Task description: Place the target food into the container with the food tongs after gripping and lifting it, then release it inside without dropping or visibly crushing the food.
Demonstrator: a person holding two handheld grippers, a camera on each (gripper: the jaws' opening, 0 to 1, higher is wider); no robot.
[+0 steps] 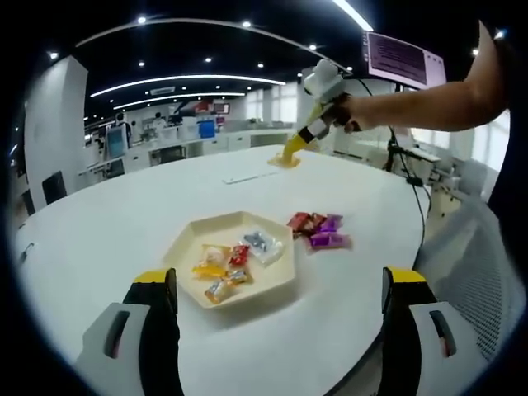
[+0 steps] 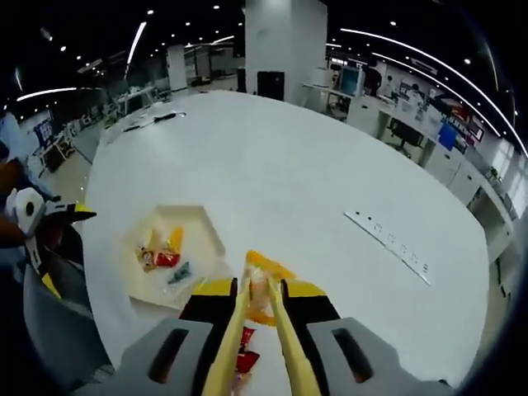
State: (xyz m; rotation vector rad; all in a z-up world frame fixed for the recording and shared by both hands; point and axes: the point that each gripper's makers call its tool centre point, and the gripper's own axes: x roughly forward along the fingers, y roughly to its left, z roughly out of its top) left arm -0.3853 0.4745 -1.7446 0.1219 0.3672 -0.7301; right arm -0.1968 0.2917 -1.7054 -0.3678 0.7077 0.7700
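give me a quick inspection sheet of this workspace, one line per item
surface: large white table, mostly bare
job's things: cream hexagonal tray holding several wrapped snacks; loose pile of wrapped snacks on the table beside the tray; yellow food tongs held in the right gripper, an orange-yellow packet at their tips
clutter: white power strip lying on the table
grippers: left gripper open and empty, above the tray's near side; right gripper shut on the tongs
cables: black cable running across the table's far side
surroundings: open office with desks, monitors, ceiling lights
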